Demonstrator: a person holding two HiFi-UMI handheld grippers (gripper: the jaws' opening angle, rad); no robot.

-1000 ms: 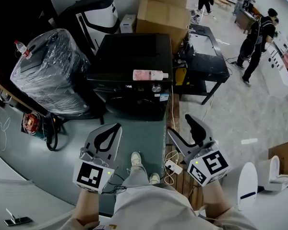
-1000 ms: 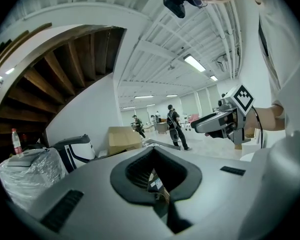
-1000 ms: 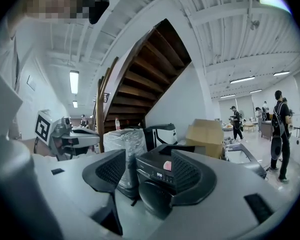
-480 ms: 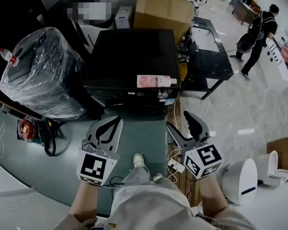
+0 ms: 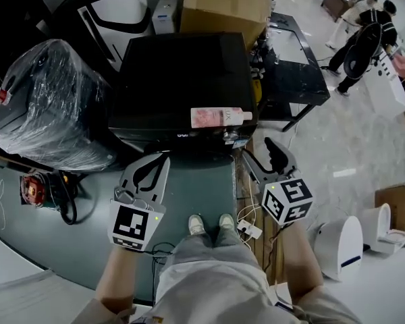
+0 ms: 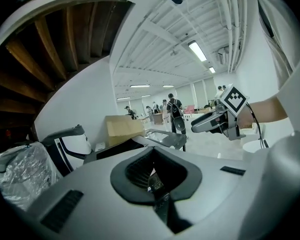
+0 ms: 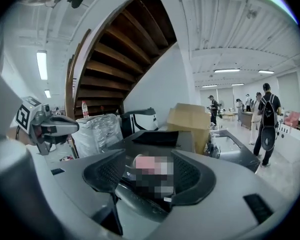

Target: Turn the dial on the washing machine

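Note:
The black washing machine (image 5: 182, 79) stands just ahead of me, with a pink bottle (image 5: 219, 117) lying on its top near the front edge. Its small silver dial (image 5: 231, 138) sits on the front panel under the bottle's cap end. My left gripper (image 5: 158, 164) hovers low in front of the panel's left half, its jaws closed tip to tip around nothing. My right gripper (image 5: 258, 148) is open and empty, a little right of the dial and short of it. In the right gripper view the right gripper (image 7: 149, 159) frames the bottle and the machine (image 7: 160, 139). The left gripper (image 6: 154, 154) also points at the machine (image 6: 125, 146).
A plastic-wrapped appliance (image 5: 50, 103) stands left of the machine, a cardboard box (image 5: 223, 2) behind it and a black table (image 5: 290, 66) to its right. A power strip with cables (image 5: 246, 229) lies by my right foot. A red cable reel (image 5: 37, 184) is at left, and people (image 5: 361, 39) stand far right.
I have stepped closer to the washing machine, feet now side by side. Both grippers moved forward and down toward its front panel. Neither gripper's jaws changed.

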